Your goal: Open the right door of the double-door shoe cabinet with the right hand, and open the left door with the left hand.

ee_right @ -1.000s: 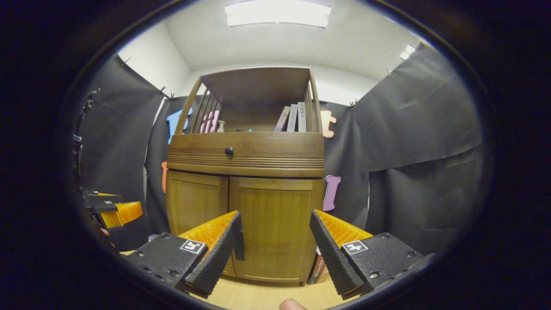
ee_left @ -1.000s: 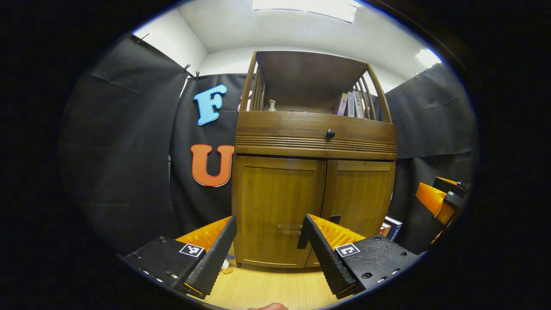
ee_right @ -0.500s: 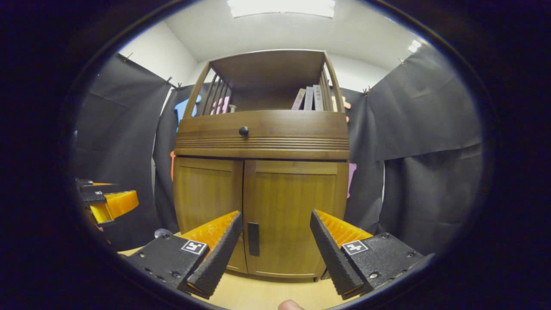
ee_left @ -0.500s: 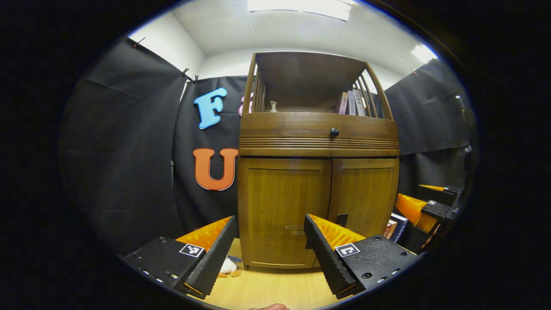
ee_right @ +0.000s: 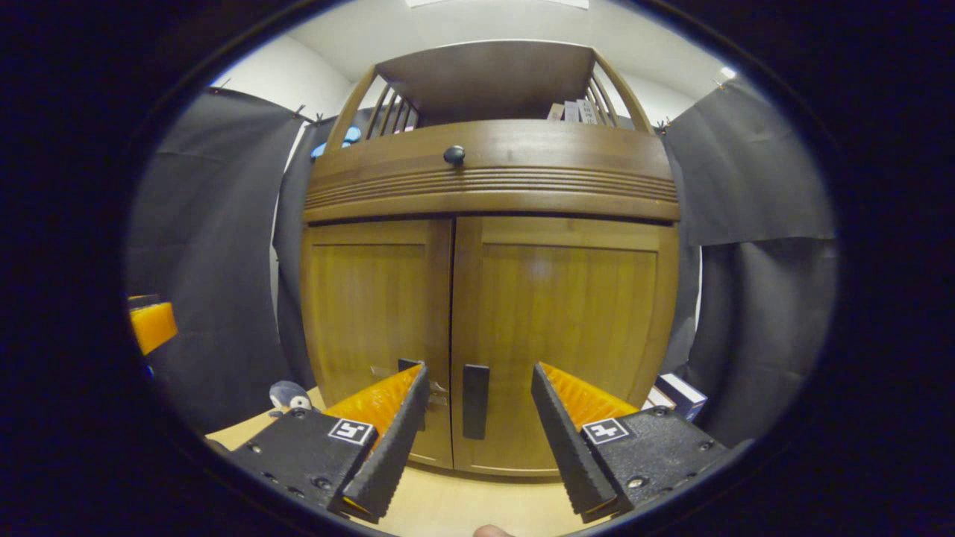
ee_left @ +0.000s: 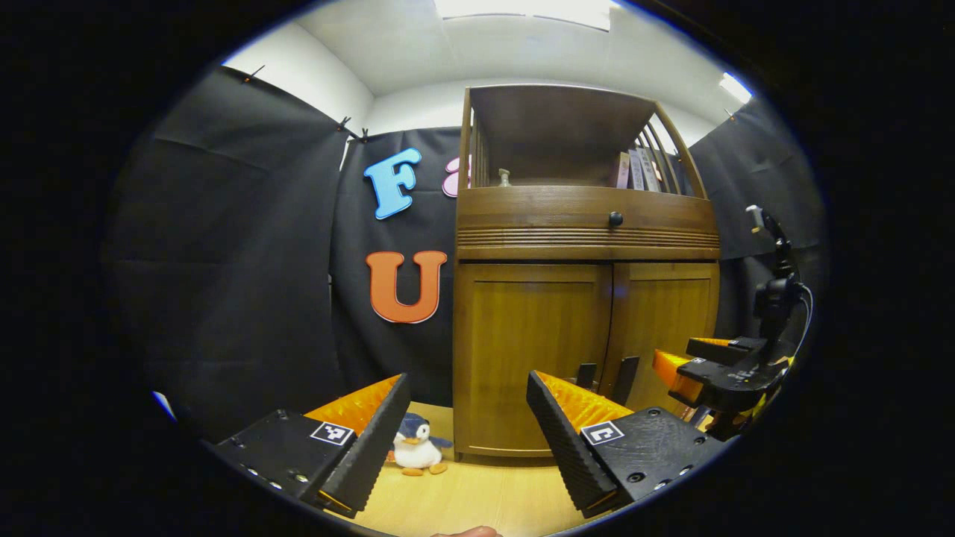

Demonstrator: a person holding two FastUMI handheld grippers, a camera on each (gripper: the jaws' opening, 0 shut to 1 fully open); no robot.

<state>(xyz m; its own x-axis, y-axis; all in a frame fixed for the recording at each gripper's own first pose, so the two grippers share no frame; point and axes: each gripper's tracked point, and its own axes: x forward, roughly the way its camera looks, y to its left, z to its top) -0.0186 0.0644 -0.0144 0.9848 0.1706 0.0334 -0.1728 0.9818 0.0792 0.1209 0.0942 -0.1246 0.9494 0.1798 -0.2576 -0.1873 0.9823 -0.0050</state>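
Penguin plush (ee_left: 415, 450) on wooden floor (ee_left: 477, 496), books (ee_left: 640, 169), pump bottle (ee_left: 504, 177)

In the right gripper view, the right gripper's (ee_right: 477, 436) near finger (ee_right: 388, 447) is covering most of the left door's handle (ee_right: 409, 365), and the penguin toy (ee_right: 287, 394) is showing as little more than a rounded head. The books (ee_right: 574, 111) on the top shelf are peeking over the drawer front (spines too small to tell). In the left gripper view, a left gripper (ee_left: 466, 440) finger (ee_left: 567, 440) is hiding the lower ends of both door handles (ee_left: 606, 377).
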